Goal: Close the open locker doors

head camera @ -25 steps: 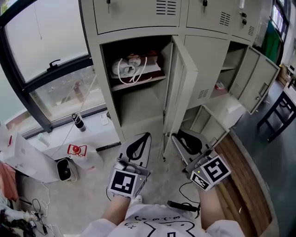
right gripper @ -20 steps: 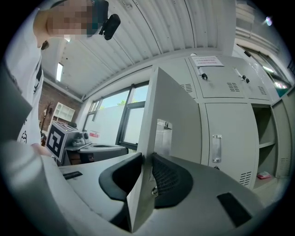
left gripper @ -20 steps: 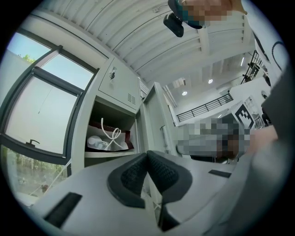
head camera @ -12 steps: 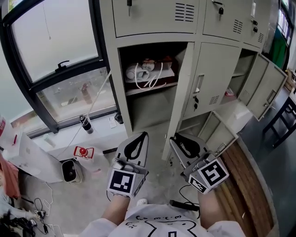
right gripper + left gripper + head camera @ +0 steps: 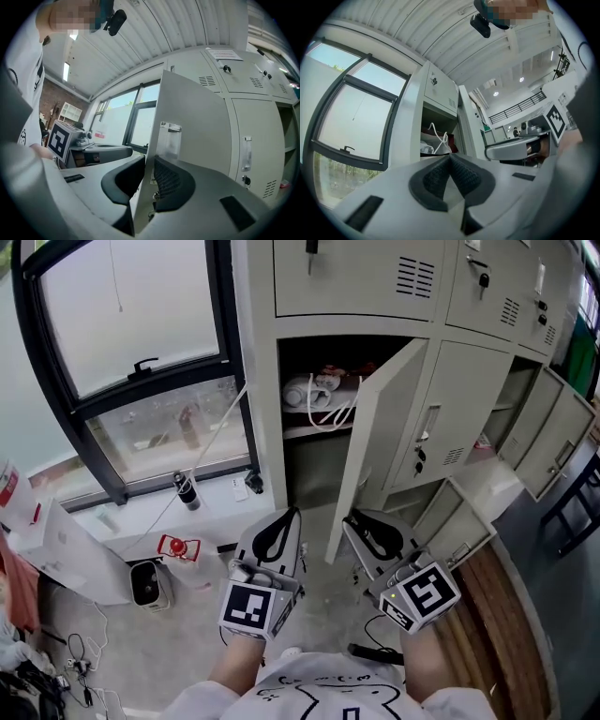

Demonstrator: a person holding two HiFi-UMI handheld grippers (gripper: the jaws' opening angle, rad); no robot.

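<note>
The beige locker door (image 5: 384, 427) stands half open in front of its compartment, which holds a white bag with cord handles (image 5: 323, 390). My right gripper (image 5: 349, 519) is at the door's free lower edge. In the right gripper view that door (image 5: 197, 122) has its edge between the pads, and my right gripper (image 5: 149, 168) is shut on it; its jaws have just been closing. My left gripper (image 5: 292, 514) hangs beside it to the left, shut and holding nothing. In the left gripper view its pads meet at the tip of the left gripper (image 5: 450, 159), below the bag (image 5: 433, 143).
Two more locker doors hang open at the right, an upper one (image 5: 553, 442) and a lower one (image 5: 469, 512). A window sill at the left carries a bottle (image 5: 186, 491). On the floor are a small white appliance (image 5: 145, 582), a red-and-white packet (image 5: 178, 547) and cables.
The door, seen almost edge-on before, now shows its broad face and covers more of the compartment. Both grippers have kept their place at its lower edge while the lockers slid right in view.
</note>
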